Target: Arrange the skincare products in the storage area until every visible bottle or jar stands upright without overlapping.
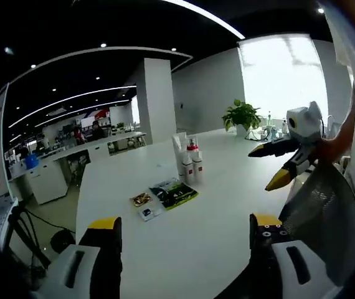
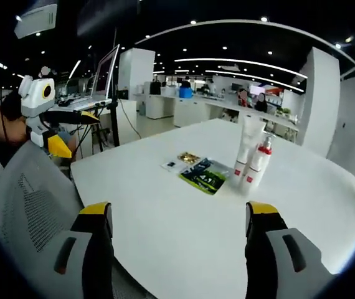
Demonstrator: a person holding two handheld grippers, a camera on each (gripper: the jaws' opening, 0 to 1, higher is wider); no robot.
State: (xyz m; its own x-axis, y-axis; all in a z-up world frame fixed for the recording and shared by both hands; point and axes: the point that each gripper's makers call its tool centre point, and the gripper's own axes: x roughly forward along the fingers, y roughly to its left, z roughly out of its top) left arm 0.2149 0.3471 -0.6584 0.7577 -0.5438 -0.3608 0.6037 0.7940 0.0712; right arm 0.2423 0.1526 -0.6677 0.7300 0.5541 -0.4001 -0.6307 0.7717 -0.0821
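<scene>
A small cluster of white skincare bottles [image 1: 190, 163] [image 2: 251, 161] stands upright and close together near the middle of the white table [image 1: 221, 230] [image 2: 165, 237]. It holds a tall white tube [image 2: 250, 134] and a bottle with a red cap [image 2: 265, 148]. My left gripper [image 1: 185, 223] is open and empty, well short of the bottles. My right gripper [image 2: 178, 212] is open and empty too, on the other side of the table. Each one appears in the other's view, open: the right gripper [image 1: 263, 168] and the left gripper [image 2: 78, 134].
A dark green packet [image 1: 175, 194] [image 2: 205, 175], a gold packet [image 1: 141, 199] [image 2: 189, 157] and a small white sachet [image 1: 146, 213] [image 2: 170, 166] lie flat beside the bottles. A grey mesh chair back [image 1: 321, 212] [image 2: 25, 199] stands at the table edge. A potted plant [image 1: 241, 116] sits at the far end.
</scene>
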